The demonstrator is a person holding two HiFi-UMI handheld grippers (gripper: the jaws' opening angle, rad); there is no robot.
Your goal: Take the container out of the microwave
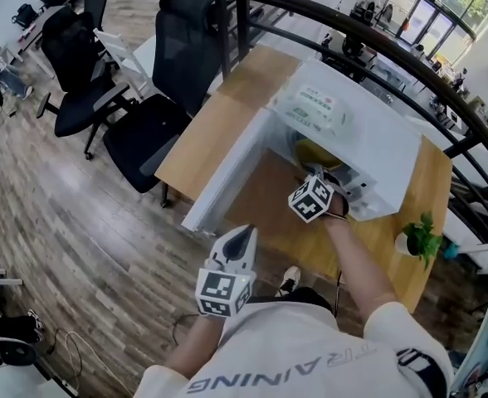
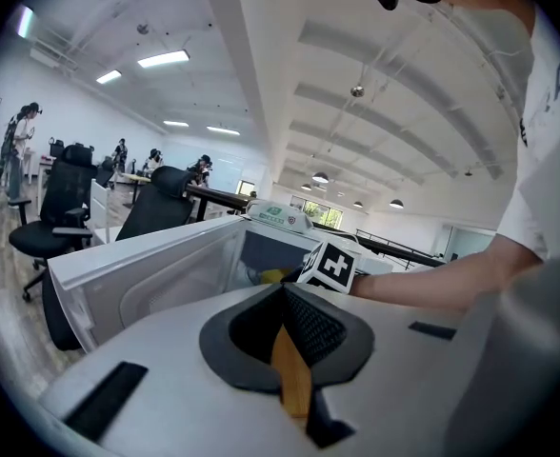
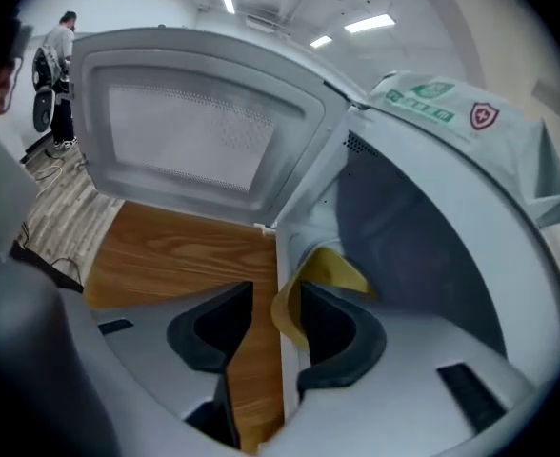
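Black office chairs (image 1: 165, 98) stand far left, well apart from the wooden table (image 1: 219, 123). The left gripper (image 1: 244, 235) hangs off the table's near edge, over open floor, with its jaws pressed together and nothing in them. The microwave door (image 1: 227, 177) is swung wide open to the left, its free end reaching the table's near edge. Bare tabletop lies in front of the cavity. The right gripper (image 3: 275, 293) is at the cavity mouth, tilted down, jaws spread. The near rim of the yellow container (image 3: 330, 267) is between them, just beside the right jaw; contact unclear, left jaw clear. The container sits inside the microwave (image 1: 377, 139), with free room above it. A wet wipes pack (image 1: 310, 110) lies on the microwave's top. A potted plant (image 1: 418, 239) stands near the table's right edge, apart from the microwave.
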